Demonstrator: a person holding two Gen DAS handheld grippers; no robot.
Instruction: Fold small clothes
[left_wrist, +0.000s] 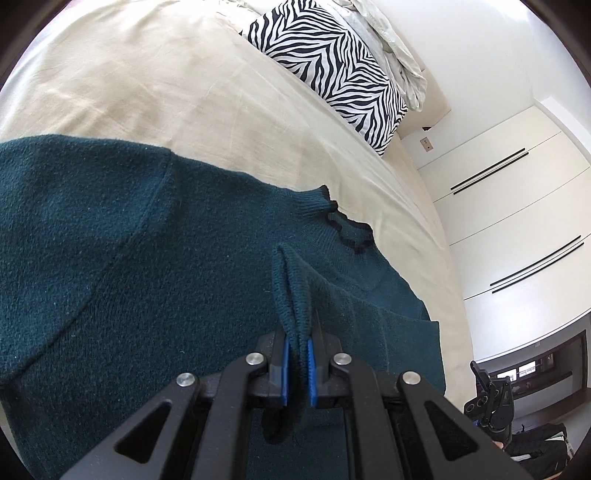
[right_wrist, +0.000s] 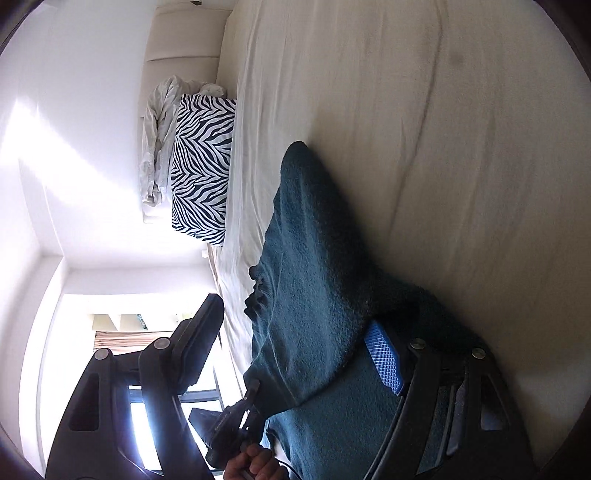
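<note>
A dark teal knitted sweater (left_wrist: 110, 258) lies spread on the cream bed sheet (left_wrist: 147, 92). My left gripper (left_wrist: 297, 354) is shut on a ribbed edge of the sweater (left_wrist: 291, 295), which stands up in a fold between the blue pads. In the right wrist view the sweater (right_wrist: 314, 277) lies on the sheet, and my right gripper (right_wrist: 295, 339) is open wide, its blue-padded finger (right_wrist: 384, 362) down against the fabric and the other finger off the bed's edge. The left gripper (right_wrist: 236, 417), held by a hand, shows at the sweater's lower edge.
A zebra-striped pillow (left_wrist: 332, 66) and a crumpled pale cloth (left_wrist: 391, 48) lie at the head of the bed. White wardrobe doors (left_wrist: 517, 221) stand beyond the bed's edge. The right gripper (left_wrist: 491, 402) shows low at the right in the left wrist view.
</note>
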